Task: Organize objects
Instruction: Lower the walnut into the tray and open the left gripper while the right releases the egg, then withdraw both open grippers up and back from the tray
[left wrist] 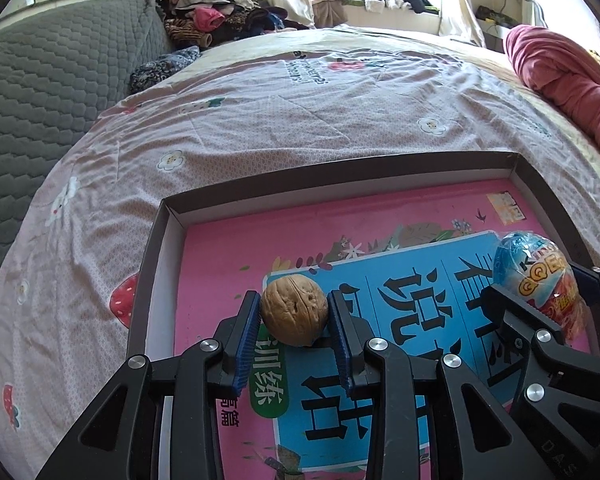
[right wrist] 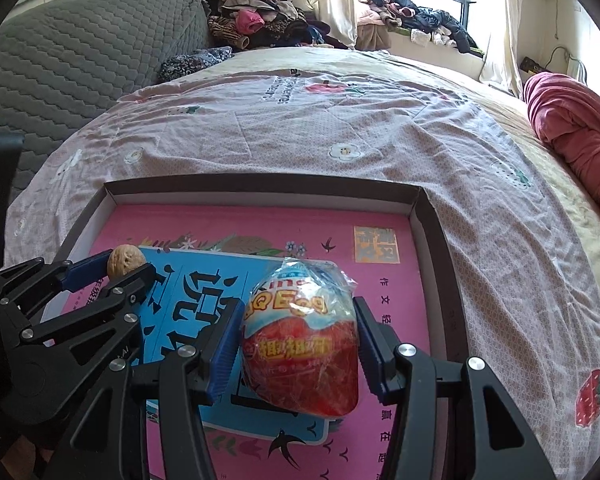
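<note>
Left hand-held gripper (left wrist: pixel 294 320): jaws closed on a walnut (left wrist: pixel 294 310), blue pads pressing it on both sides. The walnut sits at the fingertips, above the blue panel of a pink book (left wrist: pixel 228 248); whether it touches the cover cannot be told. In the right wrist view the same hand-held gripper (right wrist: pixel 130 266) shows at the left with the walnut (right wrist: pixel 126 260) at its tip.

Right hand-held gripper (right wrist: pixel 298 344): jaws closed on a foil-wrapped chocolate egg (right wrist: pixel 300 340), blue top and red base, pads against both of its flanks. The egg is held over the same book (right wrist: pixel 380 300), on the near right part of the cover. From the left wrist view this hand-held gripper (left wrist: pixel 536 292) lies just to the right of the left one, egg (left wrist: pixel 536 276) between its fingers.

Beneath both: the book lies flat inside a shallow cardboard box lid (left wrist: pixel 340 176), dark outside and white inside, whose far wall (right wrist: pixel 260 188) runs just beyond the fingertips.

Beyond the lid: a bed with a pale pink sheet (left wrist: pixel 280 120) printed with flowers and strawberries. Far left, a grey quilted headboard (left wrist: pixel 52 80). Far right, a rolled red blanket (right wrist: pixel 572 132). At the far edge, a heap of clothes (right wrist: pixel 260 24), with more clothes on the window sill (right wrist: pixel 412 16).
</note>
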